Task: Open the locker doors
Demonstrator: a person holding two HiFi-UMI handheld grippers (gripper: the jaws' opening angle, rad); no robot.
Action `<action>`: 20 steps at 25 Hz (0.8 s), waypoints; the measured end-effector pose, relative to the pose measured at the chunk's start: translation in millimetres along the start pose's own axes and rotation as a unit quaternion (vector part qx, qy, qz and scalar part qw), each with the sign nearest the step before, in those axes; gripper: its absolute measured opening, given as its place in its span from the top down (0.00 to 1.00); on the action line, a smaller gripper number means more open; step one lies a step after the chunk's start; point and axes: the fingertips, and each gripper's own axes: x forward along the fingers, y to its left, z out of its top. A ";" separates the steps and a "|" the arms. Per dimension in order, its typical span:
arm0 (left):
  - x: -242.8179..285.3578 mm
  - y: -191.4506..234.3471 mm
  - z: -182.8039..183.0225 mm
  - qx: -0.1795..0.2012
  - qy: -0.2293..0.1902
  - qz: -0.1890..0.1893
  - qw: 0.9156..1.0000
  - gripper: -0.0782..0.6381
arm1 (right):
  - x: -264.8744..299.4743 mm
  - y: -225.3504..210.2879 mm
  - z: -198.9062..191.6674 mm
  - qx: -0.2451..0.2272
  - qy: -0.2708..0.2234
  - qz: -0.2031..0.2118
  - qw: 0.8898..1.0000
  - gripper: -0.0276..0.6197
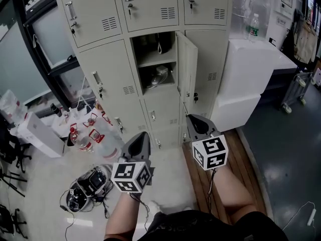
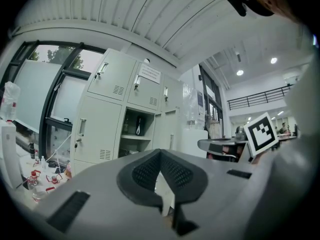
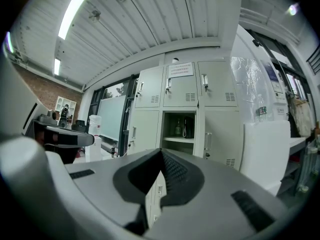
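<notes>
Room: grey lockers [image 1: 105, 69] fill my forward view.
Done: one middle door [image 1: 187, 64] stands open.
Remaining: every door around it looks shut.
Jaws: my left gripper [image 1: 142, 137] and right gripper [image 1: 197, 120] are clenched, empty, short of that door.

Pale floor [image 1: 170, 174], plastic bottles [image 1: 84, 140], cabled black gear [image 1: 89, 184], white box [image 1: 37, 134]

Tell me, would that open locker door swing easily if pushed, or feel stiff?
The open door looks like thin sheet metal, so it is probably light for its size. Standing wide open, it would likely swing freely with a gentle push, perhaps rattling or flexing slightly.
</notes>
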 end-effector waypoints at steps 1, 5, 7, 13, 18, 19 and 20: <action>-0.1 -0.9 0.6 0.000 -0.001 0.001 1.000 0.89 | -0.6 -0.1 0.6 0.000 -0.001 0.001 1.000 0.96; -2.0 -4.7 1.4 0.001 -0.003 0.002 1.000 0.89 | -3.4 -0.3 2.0 -0.001 -0.004 0.003 1.000 0.96; -4.3 -5.7 2.0 0.001 -0.003 0.004 1.000 0.89 | -5.3 0.6 3.4 -0.001 -0.006 0.005 1.000 0.96; -12.3 -7.2 5.7 0.007 -0.005 0.013 1.000 0.89 | -8.3 5.4 8.1 -0.002 -0.013 0.014 1.000 0.96; -20.3 -7.3 6.4 0.010 -0.006 0.024 1.000 0.89 | -9.6 12.6 10.2 -0.002 -0.017 0.029 0.999 0.96; -22.6 -6.7 6.0 0.010 -0.006 0.028 1.000 0.89 | -9.6 15.0 9.9 -0.003 -0.017 0.033 0.999 0.96; -25.0 -6.1 5.3 0.009 -0.006 0.031 0.999 0.89 | -9.7 17.6 9.2 -0.003 -0.016 0.037 0.999 0.96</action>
